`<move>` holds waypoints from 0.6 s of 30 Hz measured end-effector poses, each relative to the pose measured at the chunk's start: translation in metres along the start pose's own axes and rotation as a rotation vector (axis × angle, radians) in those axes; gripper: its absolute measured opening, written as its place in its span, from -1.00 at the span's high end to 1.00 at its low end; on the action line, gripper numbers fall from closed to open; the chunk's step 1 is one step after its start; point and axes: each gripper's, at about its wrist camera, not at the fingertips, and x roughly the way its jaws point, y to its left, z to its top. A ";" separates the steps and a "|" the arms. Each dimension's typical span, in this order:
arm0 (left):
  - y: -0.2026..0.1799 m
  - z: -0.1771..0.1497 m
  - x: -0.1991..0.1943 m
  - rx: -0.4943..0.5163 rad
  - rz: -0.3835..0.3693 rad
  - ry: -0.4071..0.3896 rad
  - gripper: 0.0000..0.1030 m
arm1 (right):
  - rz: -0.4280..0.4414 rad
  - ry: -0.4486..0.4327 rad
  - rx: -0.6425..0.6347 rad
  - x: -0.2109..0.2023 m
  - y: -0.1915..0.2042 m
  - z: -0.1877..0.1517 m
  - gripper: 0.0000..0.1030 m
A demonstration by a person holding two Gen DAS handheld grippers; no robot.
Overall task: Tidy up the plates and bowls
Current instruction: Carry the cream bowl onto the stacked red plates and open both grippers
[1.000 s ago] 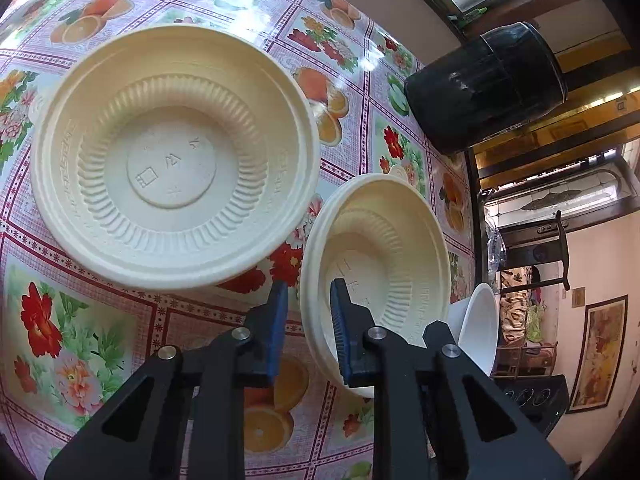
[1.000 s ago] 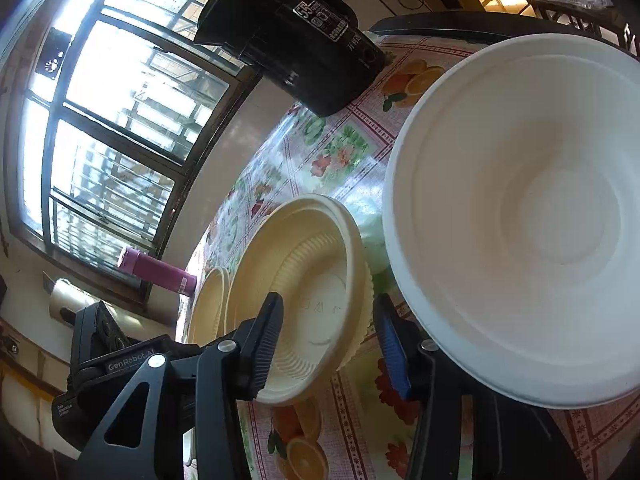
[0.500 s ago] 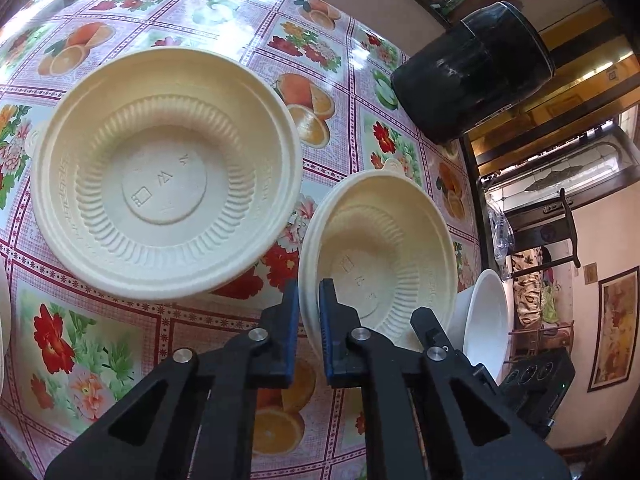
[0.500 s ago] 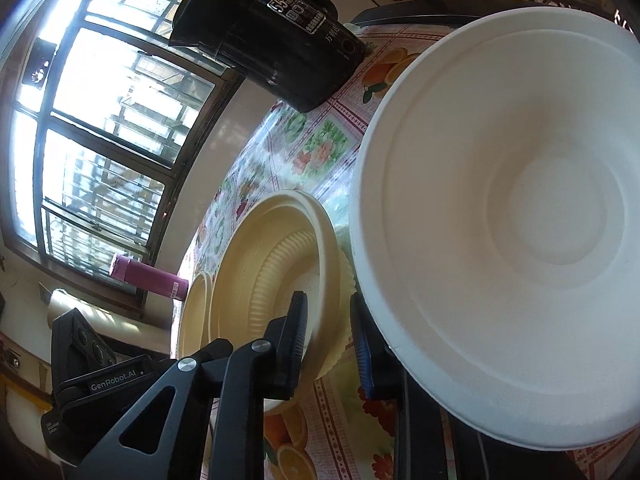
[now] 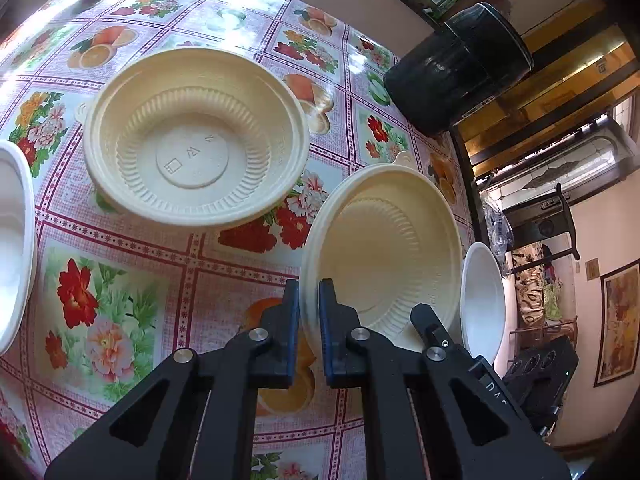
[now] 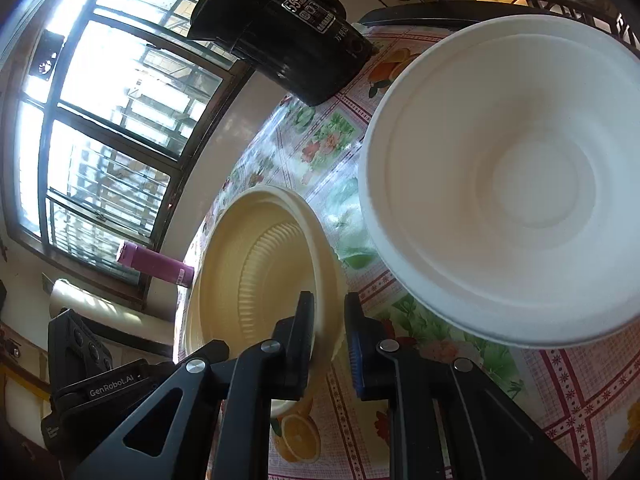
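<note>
Two grippers on one dish: left gripper point(image 5: 309, 292) clenched hard on the near rim of the tilted cream bowl point(image 5: 384, 248), one blue pad inside the ribbed wall, the other outside. Right gripper point(image 6: 328, 308) astride the opposite rim of that same bowl, jaws just now closing, rim between them and pads apparently pressing on it from both sides. Tipped steeply, with the hollow facing the left wrist camera; whether its foot touches the flowered tablecloth point(image 5: 120, 300) cannot be told. Just beside it on the far side, a white bowl point(image 6: 520, 184), close to the cream rim but seemingly apart. Flat on the cloth and upright, a second cream bowl point(image 5: 192, 152), near the tilted one with a strip of red flowers between. At the left edge of the left wrist view, part of another white dish point(image 5: 12, 240). Toward the back of the table, a black cylindrical appliance point(image 5: 456, 80) below the window point(image 6: 100, 120); near the sill, a pink bottle point(image 6: 156, 260)
</note>
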 end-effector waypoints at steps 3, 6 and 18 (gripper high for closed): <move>0.001 -0.018 -0.011 0.025 0.001 -0.018 0.86 | 0.013 0.005 -0.004 -0.013 -0.002 -0.014 0.69; 0.001 -0.039 -0.027 0.071 0.015 -0.064 0.86 | 0.027 0.011 -0.024 -0.029 0.000 -0.031 0.70; 0.044 -0.114 -0.122 0.146 0.092 -0.222 0.85 | 0.073 0.041 -0.233 -0.077 0.054 -0.122 0.73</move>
